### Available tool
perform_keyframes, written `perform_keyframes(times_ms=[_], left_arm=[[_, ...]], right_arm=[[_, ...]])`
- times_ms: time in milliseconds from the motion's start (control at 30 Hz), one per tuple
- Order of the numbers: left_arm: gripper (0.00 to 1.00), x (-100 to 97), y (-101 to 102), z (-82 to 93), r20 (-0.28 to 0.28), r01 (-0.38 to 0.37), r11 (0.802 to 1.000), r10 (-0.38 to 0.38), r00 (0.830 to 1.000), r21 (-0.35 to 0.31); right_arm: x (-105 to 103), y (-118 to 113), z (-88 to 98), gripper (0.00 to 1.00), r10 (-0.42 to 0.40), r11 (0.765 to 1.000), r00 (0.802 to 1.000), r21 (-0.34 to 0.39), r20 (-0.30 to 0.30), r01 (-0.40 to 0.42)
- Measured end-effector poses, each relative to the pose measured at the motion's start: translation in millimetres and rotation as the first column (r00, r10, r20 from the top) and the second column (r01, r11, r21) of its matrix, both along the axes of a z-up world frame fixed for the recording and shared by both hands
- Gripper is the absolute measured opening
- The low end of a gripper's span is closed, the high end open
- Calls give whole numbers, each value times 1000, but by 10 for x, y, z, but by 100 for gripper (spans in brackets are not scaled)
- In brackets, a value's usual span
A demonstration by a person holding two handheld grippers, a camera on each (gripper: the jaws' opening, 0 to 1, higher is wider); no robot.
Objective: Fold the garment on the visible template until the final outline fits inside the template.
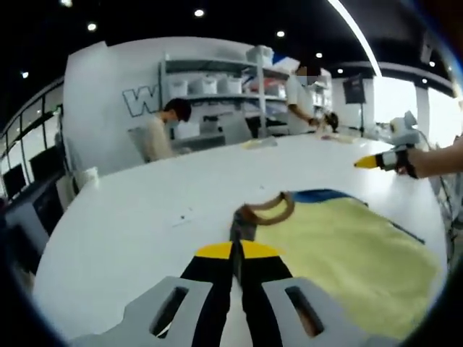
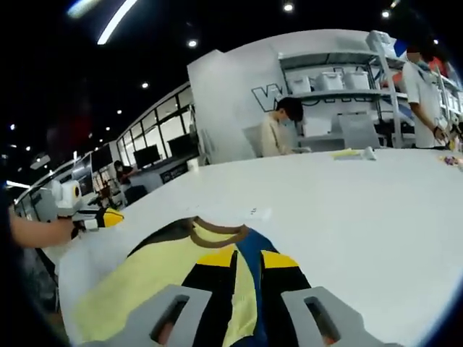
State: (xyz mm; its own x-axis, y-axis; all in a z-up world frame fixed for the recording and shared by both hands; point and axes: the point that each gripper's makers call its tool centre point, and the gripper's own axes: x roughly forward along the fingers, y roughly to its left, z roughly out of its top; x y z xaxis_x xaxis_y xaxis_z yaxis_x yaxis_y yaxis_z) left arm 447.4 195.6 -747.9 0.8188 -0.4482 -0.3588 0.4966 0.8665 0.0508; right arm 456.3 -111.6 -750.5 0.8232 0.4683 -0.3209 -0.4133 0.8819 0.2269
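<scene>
Garment [image 1: 347,253], yellow with a brown collar [image 1: 269,210] and blue part, lies flat on white table [image 1: 145,217]. Left gripper [image 1: 237,249]: jaws closed together, pinching the garment edge just below the collar. Right gripper [image 2: 247,260]: jaws a little apart, blue and yellow fabric between them, grip unclear. 2 people [image 2: 278,130] stand behind the table near shelves [image 1: 217,87].

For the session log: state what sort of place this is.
Probably a workshop or lab: a big white table, storage shelves stacked with bins against a lettered wall, and a person working beyond.
</scene>
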Motion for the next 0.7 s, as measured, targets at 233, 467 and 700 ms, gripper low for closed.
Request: perform_keyframes(times_ms=[233, 467, 700], left_arm=[[4, -248, -15, 38, -8, 7, 1000, -7, 1000, -17], [6, -507, -29, 126, 0, 13, 999, -13, 1000, -29], [7, -793, -109, 107, -11, 29, 999, -29, 1000, -19]], right_arm=[[-300, 99, -7, 10, 21, 1000, 1000, 9, -13, -21], [-547, 102, 25, 9, 17, 1000, 1000, 12, -15, -17], [-869, 135, -14, 10, 16, 1000, 999, 18, -30, -15]])
